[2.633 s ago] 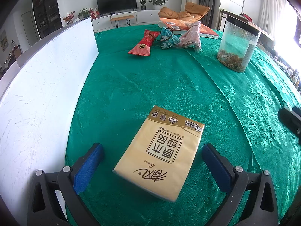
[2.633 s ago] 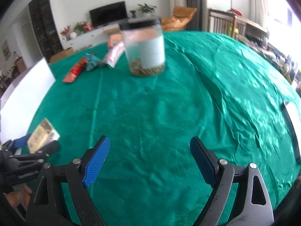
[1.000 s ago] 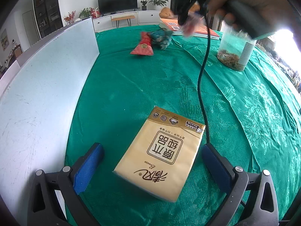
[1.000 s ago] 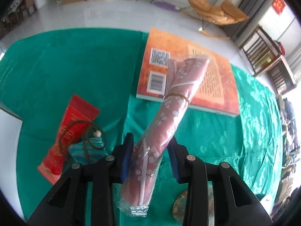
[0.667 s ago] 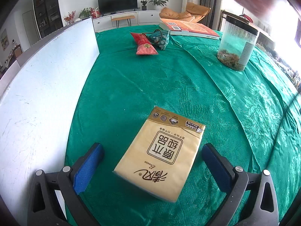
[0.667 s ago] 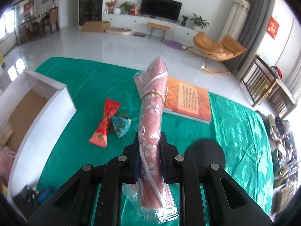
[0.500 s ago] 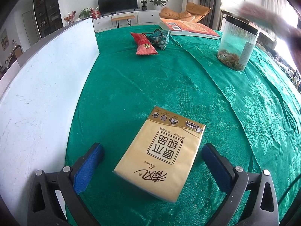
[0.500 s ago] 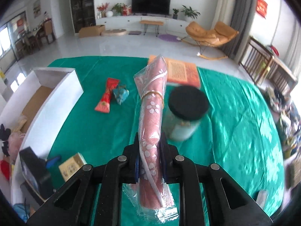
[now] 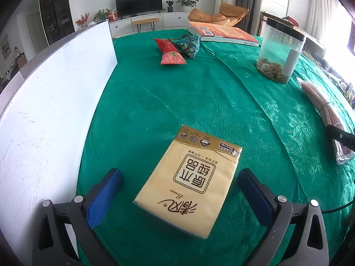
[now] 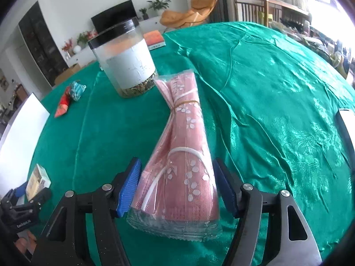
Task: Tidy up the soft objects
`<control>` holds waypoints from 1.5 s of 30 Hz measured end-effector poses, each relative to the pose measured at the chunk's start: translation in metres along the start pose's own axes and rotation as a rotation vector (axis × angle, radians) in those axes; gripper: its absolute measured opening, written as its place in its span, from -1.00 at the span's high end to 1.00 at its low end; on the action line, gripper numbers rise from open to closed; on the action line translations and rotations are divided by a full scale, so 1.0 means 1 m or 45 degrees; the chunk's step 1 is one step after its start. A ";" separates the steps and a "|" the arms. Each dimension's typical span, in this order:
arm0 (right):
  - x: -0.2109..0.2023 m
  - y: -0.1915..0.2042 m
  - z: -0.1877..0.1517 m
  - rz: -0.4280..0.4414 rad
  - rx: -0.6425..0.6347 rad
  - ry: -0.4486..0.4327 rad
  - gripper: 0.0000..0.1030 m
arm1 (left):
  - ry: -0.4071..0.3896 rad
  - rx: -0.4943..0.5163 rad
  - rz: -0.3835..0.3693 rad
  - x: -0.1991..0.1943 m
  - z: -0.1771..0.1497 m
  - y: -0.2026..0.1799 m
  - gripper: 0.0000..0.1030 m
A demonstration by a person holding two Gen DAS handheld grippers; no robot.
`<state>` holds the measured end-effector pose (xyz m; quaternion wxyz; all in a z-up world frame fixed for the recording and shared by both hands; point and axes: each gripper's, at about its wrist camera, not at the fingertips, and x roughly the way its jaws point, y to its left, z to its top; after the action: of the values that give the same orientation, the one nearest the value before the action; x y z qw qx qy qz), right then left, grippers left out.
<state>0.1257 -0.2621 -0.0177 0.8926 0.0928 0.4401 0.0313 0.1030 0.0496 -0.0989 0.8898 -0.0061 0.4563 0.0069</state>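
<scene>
A tan tissue pack (image 9: pixel 193 177) lies flat on the green tablecloth (image 9: pixel 177 93). My left gripper (image 9: pixel 177 186) is open around it, both blue pads clear of its sides. A pink flowered cloth roll in clear plastic (image 10: pixel 184 155) lies on the cloth in front of the jar. My right gripper (image 10: pixel 177 177) straddles its near end; its jaws are opening and the pads stand just off the wrapping. In the left wrist view the pink roll (image 9: pixel 321 108) shows at the right edge. A red pouch (image 9: pixel 169 51) and a teal pouch (image 9: pixel 188 44) lie together at the far side.
A white box wall (image 9: pixel 55 88) runs along the left. A clear jar with a black lid (image 10: pixel 126 59) stands just beyond the roll. An orange book (image 9: pixel 224 32) lies at the far edge. A cable crosses the cloth at the right.
The right gripper carried the pink roll from beside the book, past the jar, down onto the cloth at the right, and its jaws have spread apart. The left gripper and tissue pack stayed put.
</scene>
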 end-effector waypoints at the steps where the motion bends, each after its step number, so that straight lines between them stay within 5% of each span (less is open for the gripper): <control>1: 0.001 0.002 0.002 -0.021 -0.011 0.003 -0.38 | 0.000 0.000 0.000 0.000 0.000 0.000 -1.00; 7: 0.016 0.022 -0.006 -0.174 -0.205 0.023 -0.58 | 0.000 0.000 0.000 0.000 0.000 0.000 -1.00; 45: 0.014 0.016 -0.011 -0.160 -0.180 0.027 -0.64 | -0.001 0.000 0.000 0.000 0.000 0.000 -1.00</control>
<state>0.1264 -0.2432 -0.0319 0.8924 0.0015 0.4512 0.0070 0.1031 0.0494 -0.0989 0.8899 -0.0059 0.4561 0.0069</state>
